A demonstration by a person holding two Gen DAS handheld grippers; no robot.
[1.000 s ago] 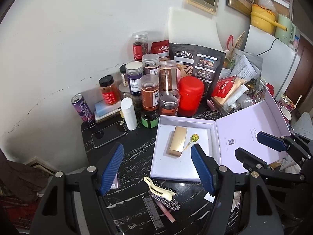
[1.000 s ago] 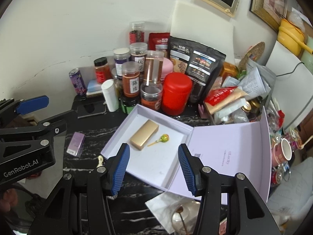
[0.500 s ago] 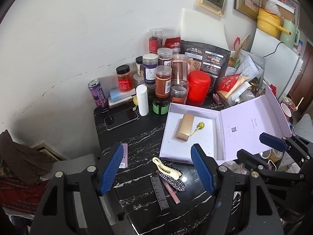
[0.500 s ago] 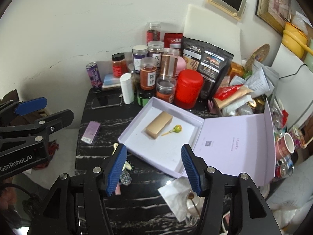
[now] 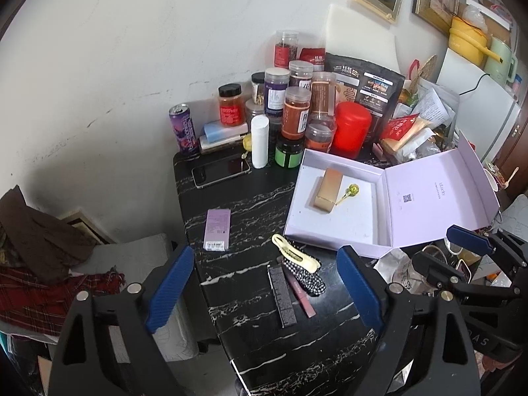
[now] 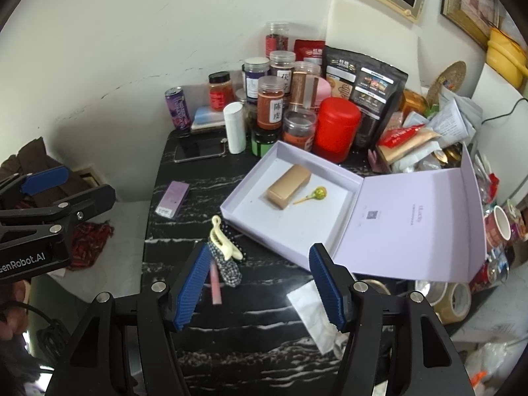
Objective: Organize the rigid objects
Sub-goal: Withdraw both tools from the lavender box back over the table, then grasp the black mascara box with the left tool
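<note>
"GenRobot.AI" on left gripper [image 6: 57, 186], "陈皮" on orange-filled jar [image 6: 270, 105]

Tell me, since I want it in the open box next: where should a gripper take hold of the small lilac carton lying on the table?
Grip the lilac carton across its two long sides near the middle, coming from above. It lies flat and alone on the marble table, and its narrow width should fit between the opening, empty jaws of the left gripper.
</note>
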